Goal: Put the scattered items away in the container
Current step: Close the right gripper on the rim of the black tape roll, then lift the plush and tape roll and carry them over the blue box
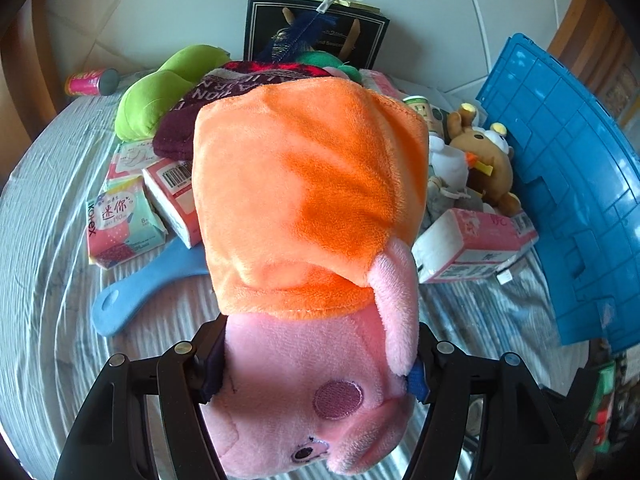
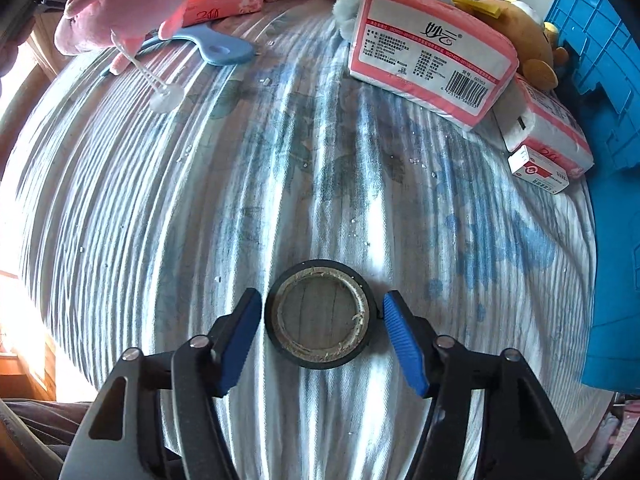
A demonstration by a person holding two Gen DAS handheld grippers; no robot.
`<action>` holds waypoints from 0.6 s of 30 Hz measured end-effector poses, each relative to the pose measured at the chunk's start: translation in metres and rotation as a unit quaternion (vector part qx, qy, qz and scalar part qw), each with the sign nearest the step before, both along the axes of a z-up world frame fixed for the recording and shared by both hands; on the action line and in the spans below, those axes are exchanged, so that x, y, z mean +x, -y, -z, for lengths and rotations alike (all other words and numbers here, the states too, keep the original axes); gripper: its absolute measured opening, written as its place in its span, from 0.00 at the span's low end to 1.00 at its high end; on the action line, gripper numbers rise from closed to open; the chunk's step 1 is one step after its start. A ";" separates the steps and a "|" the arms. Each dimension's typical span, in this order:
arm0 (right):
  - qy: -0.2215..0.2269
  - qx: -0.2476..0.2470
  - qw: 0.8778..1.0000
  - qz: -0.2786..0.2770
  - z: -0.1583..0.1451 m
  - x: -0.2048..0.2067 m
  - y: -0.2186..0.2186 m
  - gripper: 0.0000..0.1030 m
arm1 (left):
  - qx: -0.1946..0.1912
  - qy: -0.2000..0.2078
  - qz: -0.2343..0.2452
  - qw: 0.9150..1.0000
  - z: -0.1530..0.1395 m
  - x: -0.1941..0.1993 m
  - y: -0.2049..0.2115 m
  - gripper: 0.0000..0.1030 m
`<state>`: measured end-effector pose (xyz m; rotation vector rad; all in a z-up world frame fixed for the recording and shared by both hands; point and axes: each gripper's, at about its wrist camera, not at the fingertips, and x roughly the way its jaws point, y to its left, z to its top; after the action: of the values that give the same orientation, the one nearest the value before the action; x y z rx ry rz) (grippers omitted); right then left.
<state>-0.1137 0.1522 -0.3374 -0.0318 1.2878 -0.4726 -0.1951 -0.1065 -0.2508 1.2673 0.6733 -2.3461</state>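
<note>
My left gripper (image 1: 314, 364) is shut on a pink pig plush in an orange dress (image 1: 308, 220), held by its head above the striped bed cover (image 1: 48, 240). The plush also shows at the top left of the right wrist view (image 2: 120, 4). My right gripper (image 2: 322, 334) is open, its blue pads (image 2: 404, 344) on either side of a black tape roll (image 2: 320, 314) that lies flat on the cover, not touching it. The blue crate (image 1: 572, 184) stands at the right, tilted; it also shows in the right wrist view (image 2: 612, 160).
Scattered on the cover: pink tissue packs (image 2: 432, 56) (image 1: 472, 244), a small medicine box (image 2: 540, 172), a brown bear plush (image 1: 488, 156), a green plush (image 1: 160, 92), a blue paddle (image 1: 136, 292), a Kotex pack (image 1: 120, 224), a pink can (image 1: 90, 82), a black box (image 1: 316, 28).
</note>
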 end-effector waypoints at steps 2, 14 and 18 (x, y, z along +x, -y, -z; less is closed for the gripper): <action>0.001 0.005 1.000 0.002 -0.002 0.000 0.001 0.56 | 0.000 -0.002 0.000 1.000 -0.001 0.001 0.000 0.67; 0.020 0.002 1.000 0.006 -0.025 -0.004 0.007 0.55 | -0.001 -0.010 -0.005 1.000 -0.007 0.000 0.001 0.67; 0.028 -0.004 1.000 0.005 -0.035 0.000 0.009 0.55 | -0.003 -0.011 -0.006 1.000 -0.012 0.000 -0.001 0.67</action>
<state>-0.1137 0.1436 -0.3023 -0.0198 1.2310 -0.4837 -0.1953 -0.1051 -0.2393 1.2326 0.6774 -2.3549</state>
